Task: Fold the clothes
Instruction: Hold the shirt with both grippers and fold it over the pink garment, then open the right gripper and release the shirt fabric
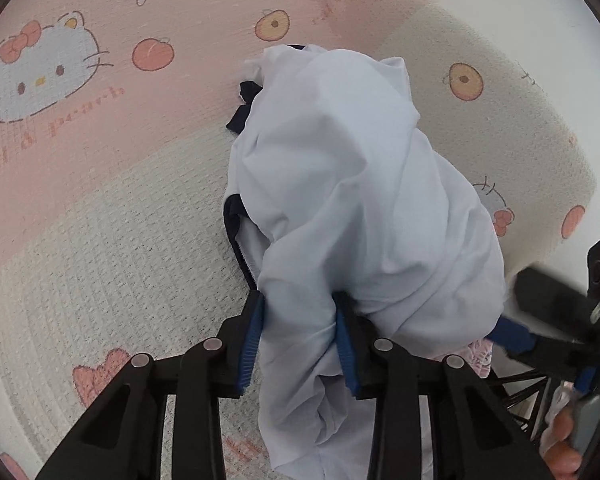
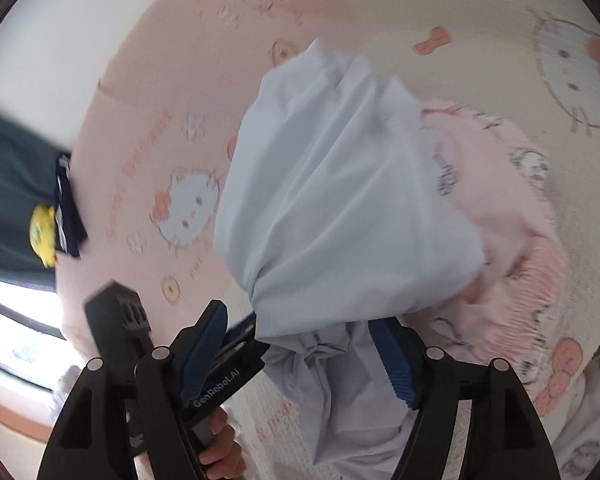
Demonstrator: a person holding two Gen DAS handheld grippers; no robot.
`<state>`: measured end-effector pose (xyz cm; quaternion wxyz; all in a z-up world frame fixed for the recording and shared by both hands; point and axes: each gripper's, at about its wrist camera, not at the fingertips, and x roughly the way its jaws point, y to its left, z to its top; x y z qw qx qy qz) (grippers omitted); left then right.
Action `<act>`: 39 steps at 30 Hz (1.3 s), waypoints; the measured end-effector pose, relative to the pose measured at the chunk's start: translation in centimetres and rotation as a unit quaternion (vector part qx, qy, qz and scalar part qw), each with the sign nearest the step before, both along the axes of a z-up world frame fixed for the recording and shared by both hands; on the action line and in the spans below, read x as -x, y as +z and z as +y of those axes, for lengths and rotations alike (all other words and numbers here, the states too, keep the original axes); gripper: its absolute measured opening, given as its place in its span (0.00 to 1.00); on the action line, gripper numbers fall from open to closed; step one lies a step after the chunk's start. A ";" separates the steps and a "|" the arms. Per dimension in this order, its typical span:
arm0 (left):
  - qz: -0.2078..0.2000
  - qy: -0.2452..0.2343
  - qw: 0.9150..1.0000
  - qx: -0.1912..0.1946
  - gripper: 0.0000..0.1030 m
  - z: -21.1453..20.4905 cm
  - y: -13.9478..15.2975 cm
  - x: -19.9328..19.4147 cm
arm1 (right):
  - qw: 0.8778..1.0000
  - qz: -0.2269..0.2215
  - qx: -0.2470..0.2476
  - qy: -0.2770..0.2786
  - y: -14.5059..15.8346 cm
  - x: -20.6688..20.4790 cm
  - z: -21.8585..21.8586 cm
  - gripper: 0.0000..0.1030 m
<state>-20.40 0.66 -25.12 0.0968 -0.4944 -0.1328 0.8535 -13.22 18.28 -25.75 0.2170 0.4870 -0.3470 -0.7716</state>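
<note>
Left wrist view shows the left gripper (image 1: 300,340) clamped on a bunched fold of the white garment (image 1: 352,184), lifting it clear of the cartoon-print bedspread (image 1: 80,200) — likely to let it hang straight for folding. The right gripper (image 2: 304,360) angles downward, jaws wide, cloth loose between them — seemingly released to regrip.

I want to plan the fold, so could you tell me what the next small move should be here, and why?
Probably the right gripper should close on a free edge of the white garment so that both hands can spread it flat. The left gripper pinches a bunched part, the right one's jaws stand open with crumpled cloth between them, and the garment hangs in a heap over the patterned bed cover.
</note>
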 end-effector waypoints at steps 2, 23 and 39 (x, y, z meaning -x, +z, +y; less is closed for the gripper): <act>0.002 -0.002 1.000 0.010 0.28 0.2 0.0 -0.1 | 1.000 -0.002 0.014 -0.019 0.0 0.0 0.9 0.73; -0.049 0.039 0.997 0.035 0.54 -0.3 -0.7 -0.7 | 0.993 0.063 -0.090 -0.039 1.7 3.2 1.7 0.77; -0.051 0.050 0.997 -0.026 0.59 -2.1 1.1 -1.4 | 0.995 0.056 -0.067 -0.045 -1.6 5.1 0.0 0.59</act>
